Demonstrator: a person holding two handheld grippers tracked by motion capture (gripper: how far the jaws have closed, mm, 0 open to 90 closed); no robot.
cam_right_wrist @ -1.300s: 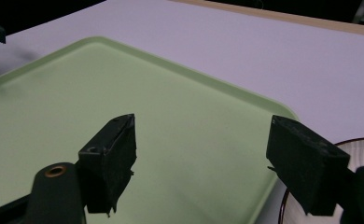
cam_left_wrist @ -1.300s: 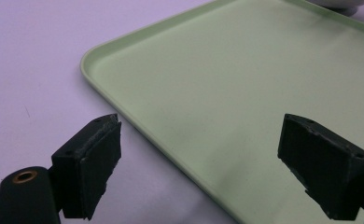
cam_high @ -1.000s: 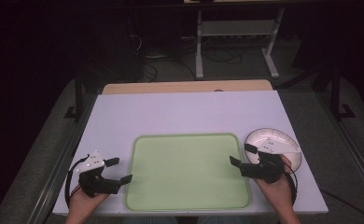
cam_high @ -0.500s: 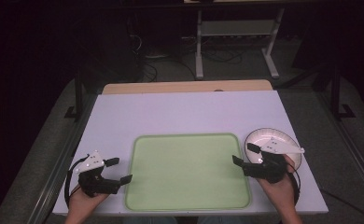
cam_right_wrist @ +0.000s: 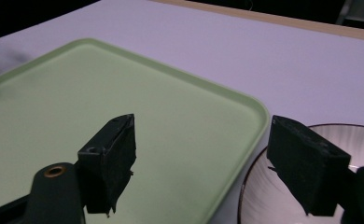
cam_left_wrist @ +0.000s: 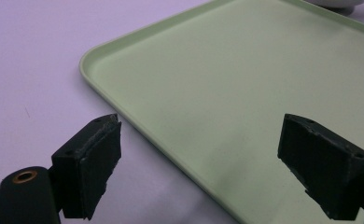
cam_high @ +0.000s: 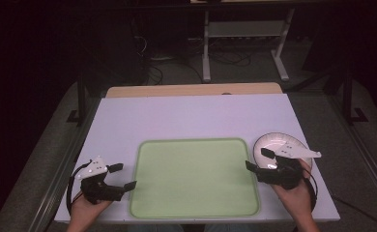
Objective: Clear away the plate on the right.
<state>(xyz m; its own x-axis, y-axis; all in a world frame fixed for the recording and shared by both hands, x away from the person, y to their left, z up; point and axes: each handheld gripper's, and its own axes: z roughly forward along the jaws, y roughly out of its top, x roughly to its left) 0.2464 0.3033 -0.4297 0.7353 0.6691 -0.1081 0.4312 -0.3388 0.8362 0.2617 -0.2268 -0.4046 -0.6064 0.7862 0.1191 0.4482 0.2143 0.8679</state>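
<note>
Flanking the green tray (cam_high: pixel 195 178), both claws, left (cam_high: pixel 121 176) and right (cam_high: pixel 259 159), gape apart, seemingly above the white plate (cam_high: pixel 293 143).

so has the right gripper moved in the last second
Yes. In the high view the right gripper has shifted slightly right, off the green tray's right edge and further over the white plate. The tray and plate stay put.

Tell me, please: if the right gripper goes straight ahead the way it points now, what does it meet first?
Probably the green tray. The right gripper is open and its jaws straddle the tray's near corner, one over the tray, the other over the white plate. Its height above the tray is unclear, so it might pass over the rim.
</note>
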